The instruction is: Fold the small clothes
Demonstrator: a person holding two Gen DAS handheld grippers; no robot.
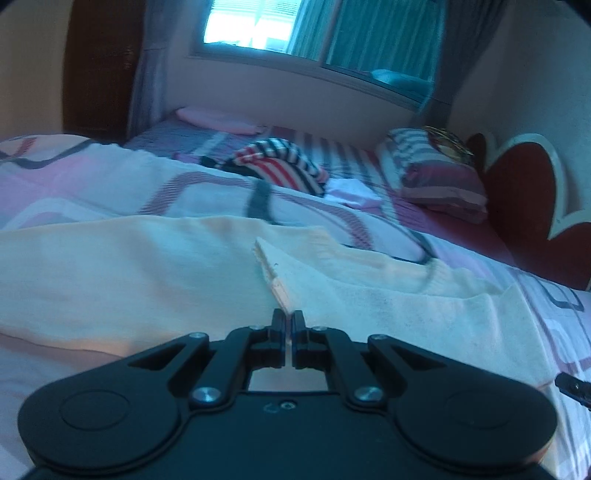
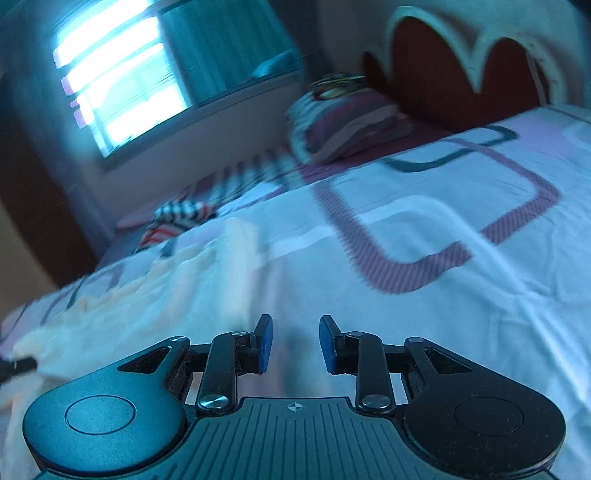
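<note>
A pale cream garment (image 1: 147, 266) is seen spread flat across the near part of a bed (image 1: 92, 177), on a white bedspread patterned with pink and grey rounded squares. In the left wrist view, the left gripper (image 1: 288, 318) is held low over the cloth, its fingers brought together and clamped on a raised fold of the garment that stands up as a narrow ridge just beyond the tips. The garment's ribbed edge is seen curving away to the right of that ridge.

In the right wrist view, which is blurred, the right gripper (image 2: 296, 328) is shown over the bedspread with its blue-padded fingers (image 2: 266, 345) apart and nothing caught between them. The cream garment (image 2: 122, 302) lies to the left of this gripper, not touched by it.

Further back on the bed, a striped red, white and dark garment (image 1: 280, 164) is seen in a loose heap, and a striped pillow (image 1: 436, 173) is propped at the far right against a dark red headboard (image 1: 524, 192) with a white scalloped border. A bright window (image 1: 251, 26) with green curtains is seen in the far wall.
</note>
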